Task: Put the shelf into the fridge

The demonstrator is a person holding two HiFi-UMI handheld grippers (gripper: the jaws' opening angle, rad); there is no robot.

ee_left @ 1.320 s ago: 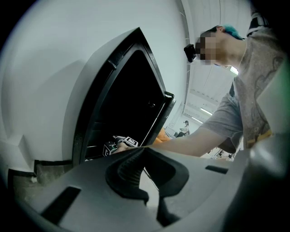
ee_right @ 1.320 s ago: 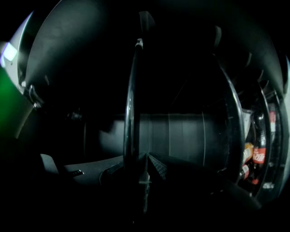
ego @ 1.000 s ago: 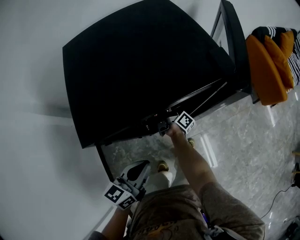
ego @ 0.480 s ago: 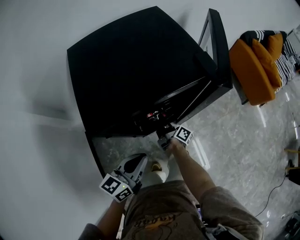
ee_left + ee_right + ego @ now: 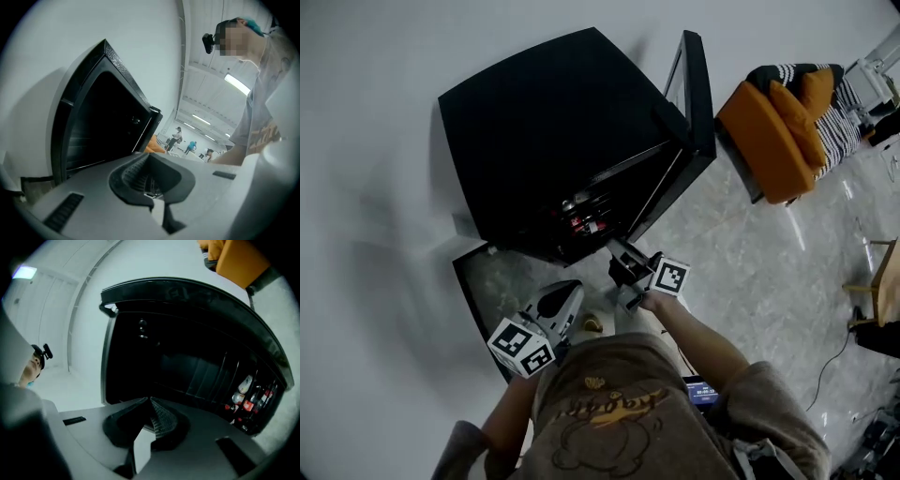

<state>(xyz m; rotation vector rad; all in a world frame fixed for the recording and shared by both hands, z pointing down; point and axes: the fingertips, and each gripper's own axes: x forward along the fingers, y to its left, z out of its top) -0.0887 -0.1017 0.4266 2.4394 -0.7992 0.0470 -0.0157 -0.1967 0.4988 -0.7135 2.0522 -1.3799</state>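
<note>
The black fridge (image 5: 544, 122) stands on a marbled floor (image 5: 769, 253) with its door (image 5: 696, 94) swung open to the right. Red-capped bottles (image 5: 584, 223) sit low in the dark interior. A thin pale edge (image 5: 619, 171) crosses the opening above them. It may be the shelf, but the dark interior does not let me tell for sure.

The right gripper (image 5: 619, 258) is just in front of the fridge opening and apart from it, pointing toward the bottles. In its own view the 2 jaws meet at the tips with nothing between them. The left gripper (image 5: 565, 295) is lower and nearer the person's body, over the floor. Its jaws are also pressed together and empty.

An orange chair (image 5: 764, 131) with a striped cloth (image 5: 825, 112) draped on it stands beyond the door, well apart from both grippers.
</note>
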